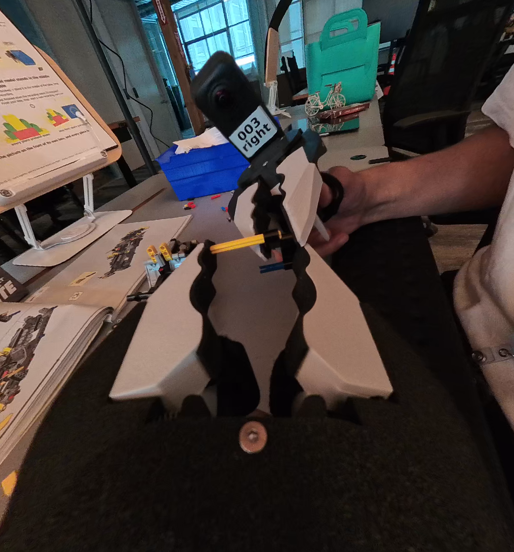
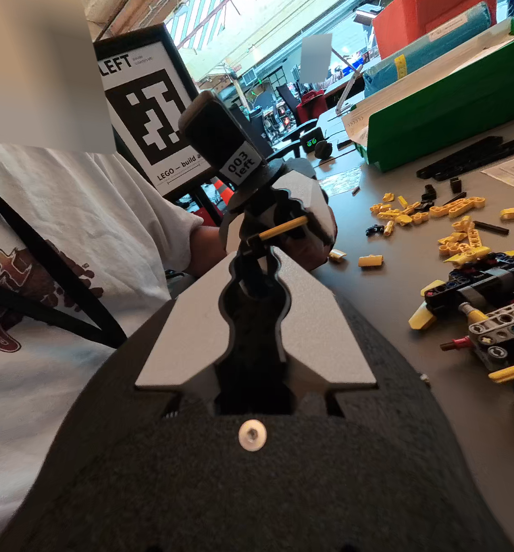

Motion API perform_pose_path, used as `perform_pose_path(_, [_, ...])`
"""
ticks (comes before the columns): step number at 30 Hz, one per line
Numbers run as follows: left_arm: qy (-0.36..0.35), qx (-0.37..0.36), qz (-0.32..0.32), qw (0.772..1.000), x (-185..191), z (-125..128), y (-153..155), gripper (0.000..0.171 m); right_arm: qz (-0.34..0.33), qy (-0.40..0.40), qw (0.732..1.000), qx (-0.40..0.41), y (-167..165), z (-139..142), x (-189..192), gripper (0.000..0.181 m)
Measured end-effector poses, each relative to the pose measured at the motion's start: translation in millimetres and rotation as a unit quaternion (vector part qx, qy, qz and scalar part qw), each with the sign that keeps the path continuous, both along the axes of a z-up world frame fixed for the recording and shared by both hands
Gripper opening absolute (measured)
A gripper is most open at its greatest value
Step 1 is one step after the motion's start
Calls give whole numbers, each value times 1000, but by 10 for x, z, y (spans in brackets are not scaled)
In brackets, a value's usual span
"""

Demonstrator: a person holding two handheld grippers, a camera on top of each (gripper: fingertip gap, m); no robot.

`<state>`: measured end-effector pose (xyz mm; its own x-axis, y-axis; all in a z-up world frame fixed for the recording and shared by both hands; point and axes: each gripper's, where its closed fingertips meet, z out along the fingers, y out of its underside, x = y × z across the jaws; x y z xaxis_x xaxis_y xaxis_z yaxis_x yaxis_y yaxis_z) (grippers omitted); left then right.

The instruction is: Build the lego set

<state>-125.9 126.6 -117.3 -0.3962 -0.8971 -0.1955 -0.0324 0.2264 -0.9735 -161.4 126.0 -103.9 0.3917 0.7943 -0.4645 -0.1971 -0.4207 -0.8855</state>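
My right gripper (image 2: 254, 260) is shut on a small black Technic piece (image 2: 251, 270). A yellow axle (image 2: 282, 228) sticks out of that piece. In the left wrist view the right gripper (image 1: 279, 248) hangs tips down and holds the black piece (image 1: 279, 243), with the yellow axle (image 1: 237, 244) pointing left and blue pins (image 1: 272, 267) below it. My left gripper (image 1: 251, 251) is open wide around the axle. The axle's free end lies against the tip of its left finger. The left gripper (image 2: 279, 236) also shows farther off in the right wrist view.
The partly built black, grey and yellow model (image 2: 488, 313) lies on the grey table, with loose yellow and black pieces (image 2: 414, 212) and a green bin (image 2: 443, 119) behind. An open instruction booklet (image 1: 40, 343), a sheet stand (image 1: 34, 104) and a blue bin (image 1: 205, 173) are at the left. A person's arm (image 1: 414, 185) is at the right. Left and right tips are no more than a few centimetres apart.
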Motion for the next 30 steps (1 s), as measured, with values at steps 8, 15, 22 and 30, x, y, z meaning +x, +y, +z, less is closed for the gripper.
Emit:
perform_pose_path(8, [5, 16, 14, 1000, 14, -40, 34, 50, -3, -5, 1000, -11, 21, -35, 11, 14])
perform_pose_path(15, [23, -67, -10, 997, 14, 20, 68, 51, -29, -1, 1000, 9, 86, 35, 22, 16])
perform_pose_path(22, [22, -74, 0, 997, 6, 31, 112, 51, -39, 17, 999, -2, 115, 37, 61, 22])
perform_pose_path(30, [30, -81, -6, 996, 9, 16, 107, 51, -67, 15, 997, 19, 141, 77, 152, 22])
